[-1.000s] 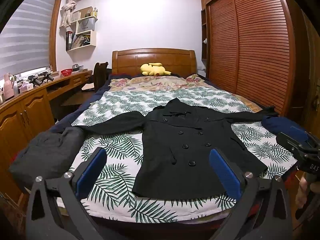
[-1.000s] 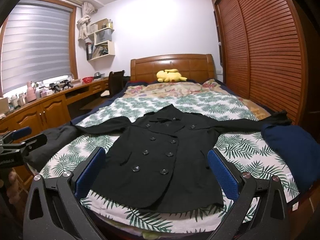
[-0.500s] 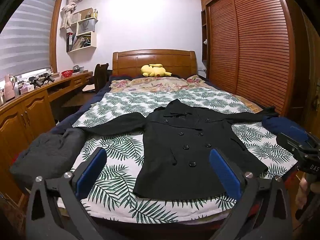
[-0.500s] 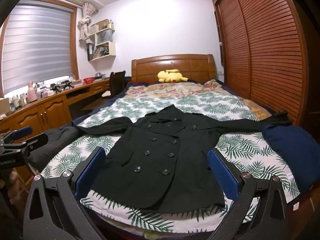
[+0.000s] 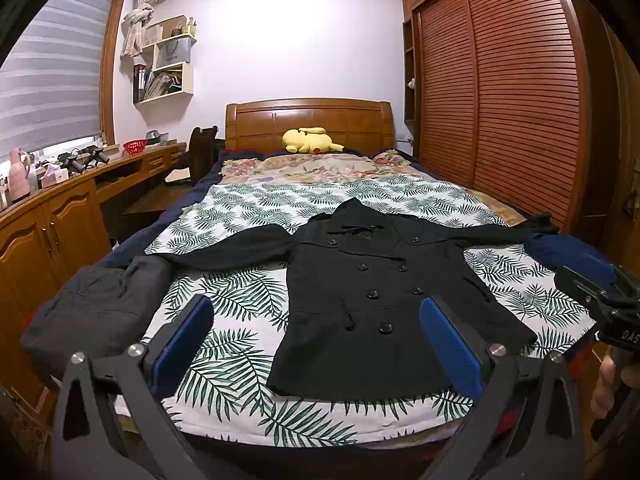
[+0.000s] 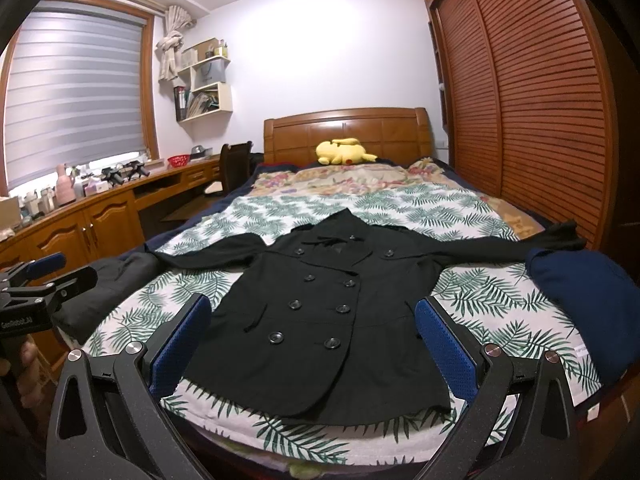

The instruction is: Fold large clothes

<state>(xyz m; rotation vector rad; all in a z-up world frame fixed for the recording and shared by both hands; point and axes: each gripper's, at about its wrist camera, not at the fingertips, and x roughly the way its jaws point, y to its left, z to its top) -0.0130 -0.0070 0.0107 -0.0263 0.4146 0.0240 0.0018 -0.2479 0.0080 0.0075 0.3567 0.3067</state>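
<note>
A black double-breasted coat (image 5: 372, 280) (image 6: 320, 304) lies flat, front up, on the leaf-print bed cover, both sleeves spread out sideways and the hem toward me. My left gripper (image 5: 316, 320) hangs open at the foot of the bed, short of the hem, nothing between its blue pads (image 5: 184, 344). My right gripper (image 6: 312, 320) is likewise open and empty before the hem. Each gripper also shows at the edge of the other's view: the right one (image 5: 600, 300), the left one (image 6: 36, 276).
A folded grey garment (image 5: 96, 308) lies at the bed's left corner, a navy one (image 6: 584, 304) at the right edge over the coat's sleeve end. A yellow plush (image 5: 308, 140) sits by the headboard. A wooden desk (image 5: 48, 216) runs along the left, a slatted wardrobe (image 5: 520, 100) along the right.
Both views have tilted slightly; the coat sits a touch lower and nearer in frame. Nothing was grasped or moved.
</note>
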